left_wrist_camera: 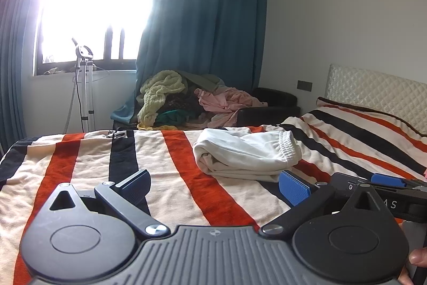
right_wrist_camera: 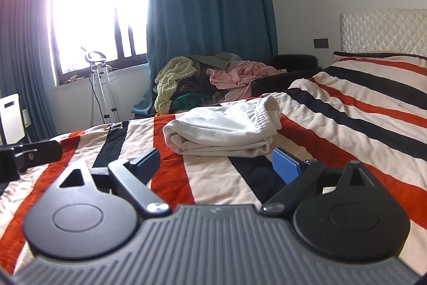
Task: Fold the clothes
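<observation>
A folded white garment [left_wrist_camera: 246, 154] with an elastic waistband lies on the striped bed cover [left_wrist_camera: 80, 162]. It also shows in the right wrist view [right_wrist_camera: 221, 131]. My left gripper [left_wrist_camera: 216, 184] is open and empty, low over the cover, just short of the garment's near edge. My right gripper [right_wrist_camera: 216, 164] is open and empty, also just in front of the garment. The right gripper's body shows at the right edge of the left wrist view [left_wrist_camera: 384, 191].
A heap of unfolded clothes [left_wrist_camera: 186, 100], yellow-green, pink and dark pieces, lies on a dark seat beyond the bed's far edge. A garment steamer stand [left_wrist_camera: 85, 87] is by the window. The quilted headboard [left_wrist_camera: 373, 92] is at the right.
</observation>
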{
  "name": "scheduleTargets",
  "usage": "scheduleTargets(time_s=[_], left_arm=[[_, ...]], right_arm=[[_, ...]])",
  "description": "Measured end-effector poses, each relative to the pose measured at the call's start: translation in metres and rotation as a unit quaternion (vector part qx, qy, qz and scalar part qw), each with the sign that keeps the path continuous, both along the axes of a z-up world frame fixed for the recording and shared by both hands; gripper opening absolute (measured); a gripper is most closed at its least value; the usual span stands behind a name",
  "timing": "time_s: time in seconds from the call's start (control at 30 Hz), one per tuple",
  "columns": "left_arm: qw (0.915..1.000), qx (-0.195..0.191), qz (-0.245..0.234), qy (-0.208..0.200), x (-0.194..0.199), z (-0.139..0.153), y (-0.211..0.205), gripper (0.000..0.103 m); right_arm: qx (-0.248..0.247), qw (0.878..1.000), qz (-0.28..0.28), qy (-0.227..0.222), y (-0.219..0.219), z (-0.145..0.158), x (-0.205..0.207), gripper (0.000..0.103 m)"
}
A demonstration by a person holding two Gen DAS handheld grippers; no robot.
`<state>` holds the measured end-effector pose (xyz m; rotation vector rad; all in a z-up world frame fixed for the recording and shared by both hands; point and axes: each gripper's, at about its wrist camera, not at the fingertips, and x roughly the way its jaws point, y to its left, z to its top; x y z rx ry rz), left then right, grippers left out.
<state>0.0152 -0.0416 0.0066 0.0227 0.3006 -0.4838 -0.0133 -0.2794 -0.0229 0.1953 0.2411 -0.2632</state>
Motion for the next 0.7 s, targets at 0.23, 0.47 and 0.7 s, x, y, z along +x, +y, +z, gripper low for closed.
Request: scheduleTargets(time_s=[0.23, 0.47, 0.7], left_arm=[[1.0, 0.002, 0.003, 0.0, -0.0022, -0.0009, -0.0008, 0.103], [1.0, -0.005, -0.002, 0.003, -0.0022, -0.0011, 0.0012, 0.103], [1.0, 0.002, 0.002, 0.003, -0.0031, -0.0019, 0.0006, 0.103]], right_arm=[[0.003, 1.0, -0.001, 0.001, -0.0011, -0.0009, 0.0006, 0.092], [-0.002, 1.0, -0.003, 0.001, 0.0001, -0.0017, 0.0004, 0.092], [-0.006, 1.0, -0.003, 0.005, 0.0021, -0.0019, 0.001, 0.092]])
